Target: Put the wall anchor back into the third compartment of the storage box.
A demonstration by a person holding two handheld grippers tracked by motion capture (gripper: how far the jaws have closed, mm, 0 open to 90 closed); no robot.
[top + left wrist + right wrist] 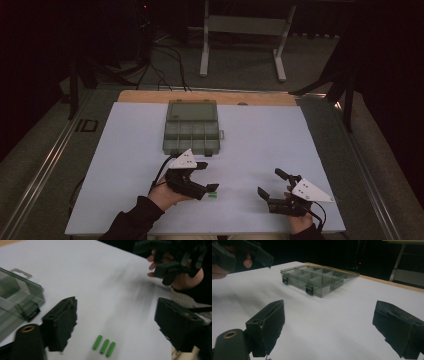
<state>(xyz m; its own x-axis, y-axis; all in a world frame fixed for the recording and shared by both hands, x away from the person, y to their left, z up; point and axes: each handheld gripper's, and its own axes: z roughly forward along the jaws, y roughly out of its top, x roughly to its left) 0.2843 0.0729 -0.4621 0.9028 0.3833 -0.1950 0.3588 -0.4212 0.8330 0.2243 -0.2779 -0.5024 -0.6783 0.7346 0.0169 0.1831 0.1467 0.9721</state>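
Three small green pegs (pixel 104 345) lie side by side on the white table top (pixel 260 135), seen also in the high view as green pegs (pixel 212 195). My left gripper (pixel 209 176) hovers just above them, jaws open; in the left gripper view the pegs sit low between the jaws of my left gripper (pixel 117 325) without touching them. My right gripper (pixel 271 183) rests near the front right edge, open with nothing between the jaws, as the right gripper view of it (pixel 332 325) confirms.
A clear grey compartment box (pixel 192 132) stands open at the middle back of the table, its lid (pixel 192 110) folded away; it also appears as the box (pixel 317 277) and box corner (pixel 15 300). Dark floor and a white stand (pixel 242 30) lie beyond.
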